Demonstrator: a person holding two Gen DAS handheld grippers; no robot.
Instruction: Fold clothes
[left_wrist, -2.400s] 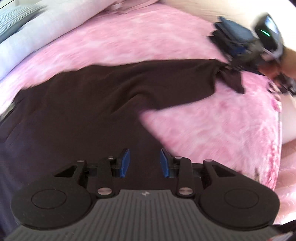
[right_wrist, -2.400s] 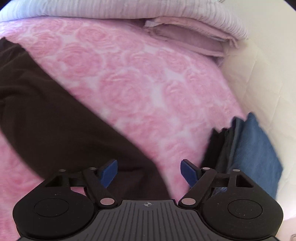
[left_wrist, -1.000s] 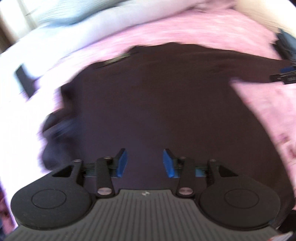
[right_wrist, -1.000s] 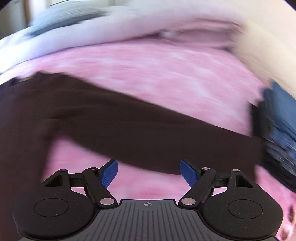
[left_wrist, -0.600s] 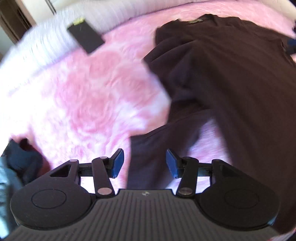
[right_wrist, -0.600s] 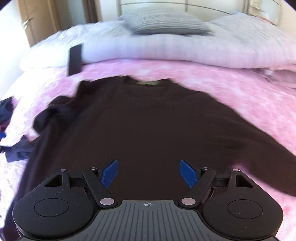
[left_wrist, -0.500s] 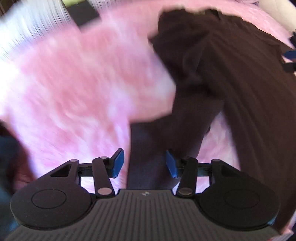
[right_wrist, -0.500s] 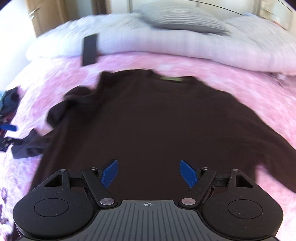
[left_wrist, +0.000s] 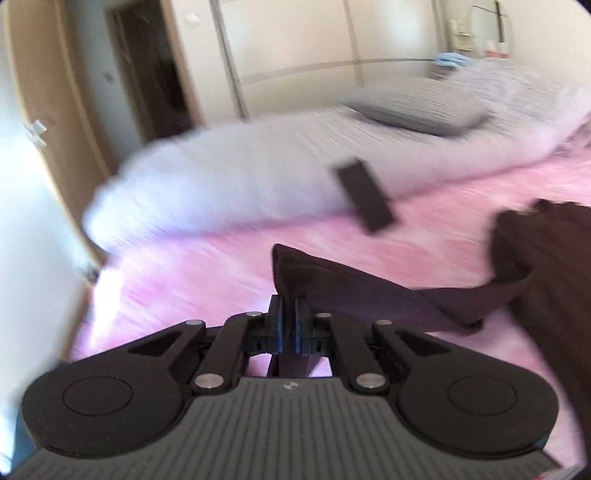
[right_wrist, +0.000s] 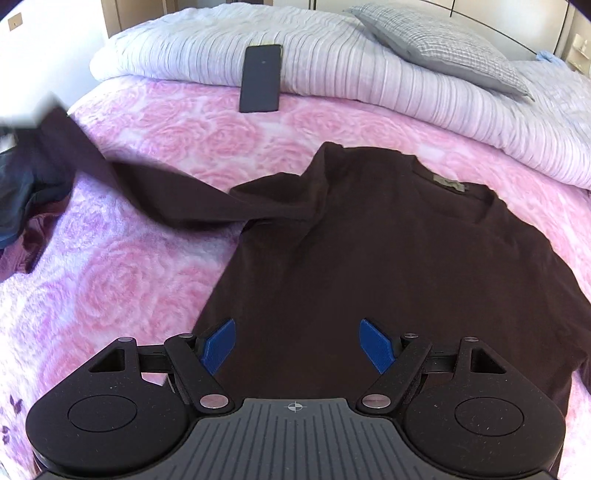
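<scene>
A dark brown long-sleeved shirt (right_wrist: 388, 251) lies flat on the pink rose-patterned bedspread (right_wrist: 129, 266), collar toward the pillows. My left gripper (left_wrist: 287, 319) is shut on the cuff end of the shirt's left sleeve (left_wrist: 351, 291) and holds it raised and stretched out to the left. In the right wrist view that sleeve (right_wrist: 155, 192) runs taut toward the upper left. My right gripper (right_wrist: 297, 343) is open and empty, hovering over the shirt's lower body.
A black phone (right_wrist: 260, 77) leans on the folded white striped duvet (right_wrist: 369, 62) at the head of the bed, with a grey pillow (right_wrist: 439, 44) on it. Dark clothes (right_wrist: 22, 195) lie at the bed's left edge. A doorway (left_wrist: 147, 74) stands beyond.
My left gripper has shut on the sleeve's cuff and pulled it up and out to the left, so the sleeve is stretched. My right gripper has stayed open over the shirt.
</scene>
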